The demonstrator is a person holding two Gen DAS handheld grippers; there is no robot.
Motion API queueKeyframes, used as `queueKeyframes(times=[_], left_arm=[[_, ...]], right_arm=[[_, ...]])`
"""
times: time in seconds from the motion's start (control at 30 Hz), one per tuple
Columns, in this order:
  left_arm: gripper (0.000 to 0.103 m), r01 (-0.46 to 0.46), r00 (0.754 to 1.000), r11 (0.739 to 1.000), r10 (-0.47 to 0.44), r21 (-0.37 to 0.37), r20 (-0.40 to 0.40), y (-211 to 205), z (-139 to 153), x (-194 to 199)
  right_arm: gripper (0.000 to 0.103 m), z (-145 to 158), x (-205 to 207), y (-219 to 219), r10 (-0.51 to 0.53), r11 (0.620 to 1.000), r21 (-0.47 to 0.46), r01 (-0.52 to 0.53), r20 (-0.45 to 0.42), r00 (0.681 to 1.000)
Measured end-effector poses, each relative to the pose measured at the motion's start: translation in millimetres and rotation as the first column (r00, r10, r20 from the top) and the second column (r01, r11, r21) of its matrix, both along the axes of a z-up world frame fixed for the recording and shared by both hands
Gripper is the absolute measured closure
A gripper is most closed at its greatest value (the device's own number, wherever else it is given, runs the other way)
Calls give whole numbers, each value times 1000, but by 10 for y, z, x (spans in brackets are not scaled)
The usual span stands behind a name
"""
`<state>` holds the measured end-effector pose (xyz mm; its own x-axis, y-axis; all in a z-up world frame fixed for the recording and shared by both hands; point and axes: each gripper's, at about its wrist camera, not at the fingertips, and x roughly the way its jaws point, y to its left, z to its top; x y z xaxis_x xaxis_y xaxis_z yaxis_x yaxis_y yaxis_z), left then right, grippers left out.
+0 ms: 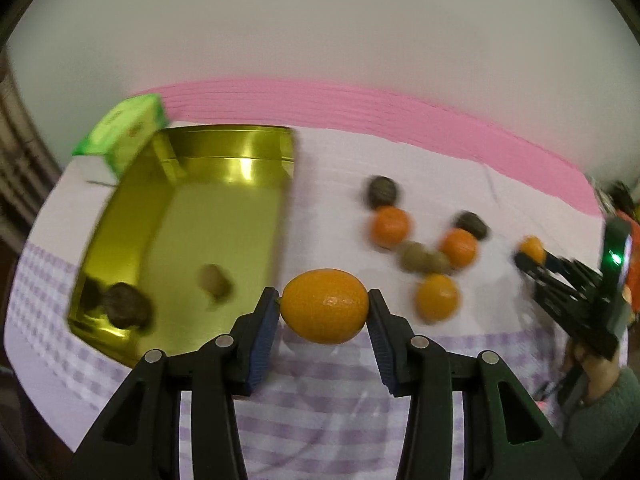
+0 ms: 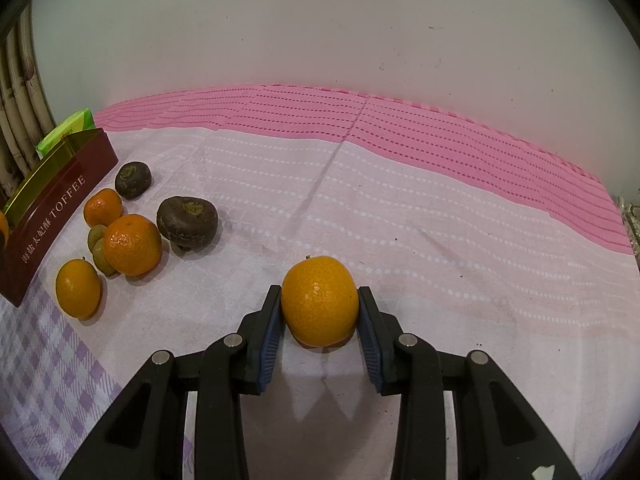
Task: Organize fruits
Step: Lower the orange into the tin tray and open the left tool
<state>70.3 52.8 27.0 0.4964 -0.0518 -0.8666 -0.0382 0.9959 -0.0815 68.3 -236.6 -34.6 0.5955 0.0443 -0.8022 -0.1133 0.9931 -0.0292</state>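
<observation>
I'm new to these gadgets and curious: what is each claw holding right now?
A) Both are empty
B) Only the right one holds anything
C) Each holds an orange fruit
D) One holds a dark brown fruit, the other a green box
C: the left claw is shut on an orange fruit near the gold tin, and the right claw is shut on another orange fruit.

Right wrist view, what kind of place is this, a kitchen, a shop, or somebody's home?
Probably a home, on a table or a bed set against a plain wall. A pink and lilac household cloth covers it, loose fruit lies beside a toffee tin, and curtains hang at the left.
</observation>
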Motion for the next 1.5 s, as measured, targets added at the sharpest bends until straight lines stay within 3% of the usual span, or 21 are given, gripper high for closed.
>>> queueKeyframes(times=[0.2,0.43,0.83,1.5], left_arm=[[58,-95,995,994,97,47,-21,547,-93,58],[58,-122,988,991,127,61,-92,901,-316,99],[58,-98,981,991,112,94,-158,914,-576,125],[57,-74,981,988,96,137,-167,781,-670,130]], right_arm=[[69,3,0,2,0,1000,0,0,0,1000],[69,-4,3,-5,-1,1000,4,1,-1,1000],[69,3,5,-1,0,1000,0,0,-1,1000],[69,2,6,-14,1,1000,-3,-1,-1,1000]])
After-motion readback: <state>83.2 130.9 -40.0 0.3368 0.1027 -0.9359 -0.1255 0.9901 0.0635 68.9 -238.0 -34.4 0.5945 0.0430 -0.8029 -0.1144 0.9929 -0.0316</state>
